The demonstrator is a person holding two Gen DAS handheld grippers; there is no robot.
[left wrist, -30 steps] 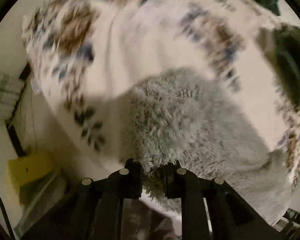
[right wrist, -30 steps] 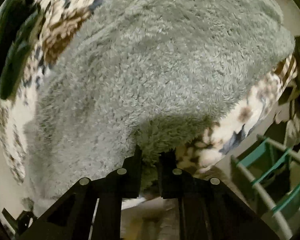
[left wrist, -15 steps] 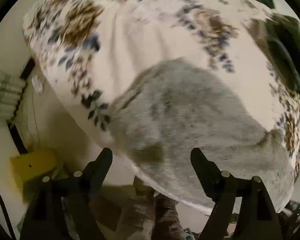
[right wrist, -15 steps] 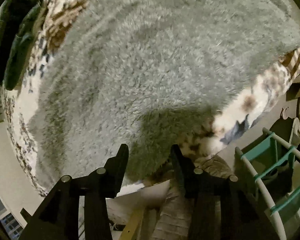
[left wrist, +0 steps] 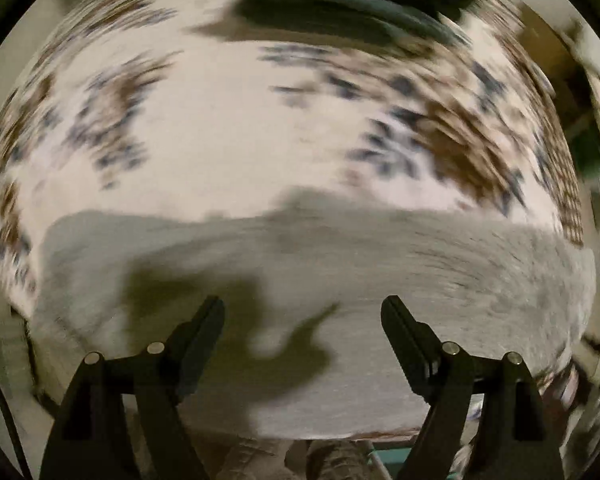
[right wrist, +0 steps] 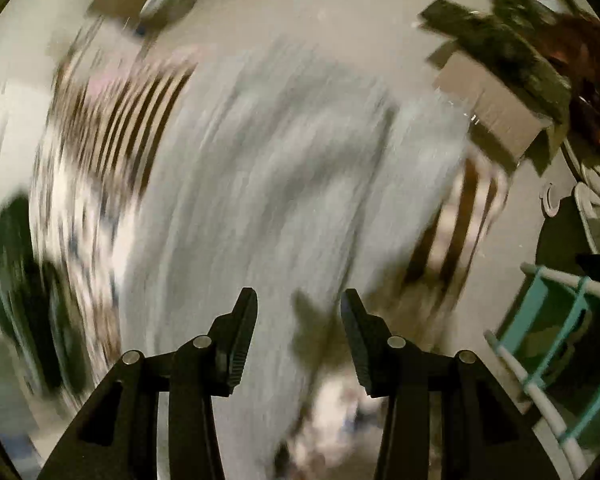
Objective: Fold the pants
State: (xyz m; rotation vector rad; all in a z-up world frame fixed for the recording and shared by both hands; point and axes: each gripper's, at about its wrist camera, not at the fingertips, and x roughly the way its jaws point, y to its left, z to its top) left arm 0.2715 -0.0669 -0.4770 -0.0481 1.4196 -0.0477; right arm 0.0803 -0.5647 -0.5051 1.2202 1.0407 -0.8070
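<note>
Both tongs apart, nothing clamped: left gripper (left wrist: 302,312) wide, right gripper (right wrist: 298,304) narrower. Grey fleece pants (left wrist: 380,280) directly under left, long axis 9-to-3; from right they run off to 12 (right wrist: 260,180).

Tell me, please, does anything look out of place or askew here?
Nothing clearly odd. The gray fleece pants lie on the patterned blanket, and both the left gripper and right gripper are open and empty. Heavy blur hides finer detail.

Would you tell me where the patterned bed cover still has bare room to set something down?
The patterned cover lies bare between the grey fleece pants in front and the dark folded clothes behind. The near edge is crowded by pants under both open grippers.
</note>
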